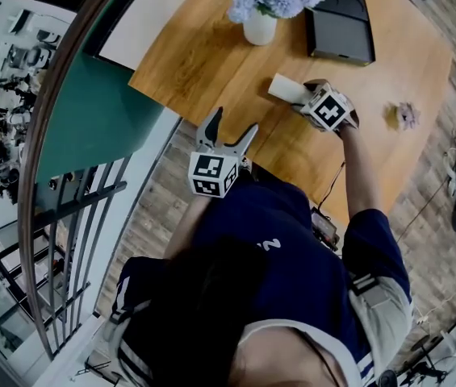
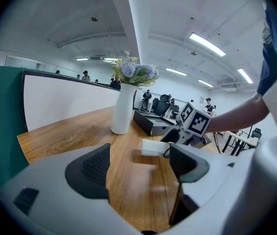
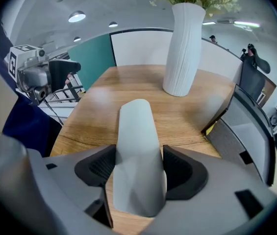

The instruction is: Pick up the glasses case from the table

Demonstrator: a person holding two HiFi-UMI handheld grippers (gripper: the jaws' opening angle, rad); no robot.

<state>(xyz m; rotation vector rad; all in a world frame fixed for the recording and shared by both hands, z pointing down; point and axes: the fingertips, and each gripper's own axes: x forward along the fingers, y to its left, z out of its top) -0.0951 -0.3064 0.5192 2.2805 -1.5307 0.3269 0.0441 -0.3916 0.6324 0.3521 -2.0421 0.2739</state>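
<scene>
The grasp looks made and the lift is what remains. The right hand-held gripper (image 3: 139,168) is clamped on the white glasses case (image 3: 136,131): its two dark pads sit against the case's long sides near the nearer end, and the rest of the case juts out ahead of the jaws toward the white vase of flowers (image 3: 183,48). From the head view the case lies on the wooden surface (image 1: 195,51), in the middle of the near half, in front of the vase and to the left of a black box (image 1: 340,27). Whether the case has left the wood at all cannot be told; in the left gripper view a shadow lies just under it, so it is at most barely raised. The left hand-held gripper (image 1: 236,122) hangs at the near edge of the surface, well apart from the case, jaws spread with nothing between them. Judged from this, raising the case clear of the surface would finish the task.
</scene>
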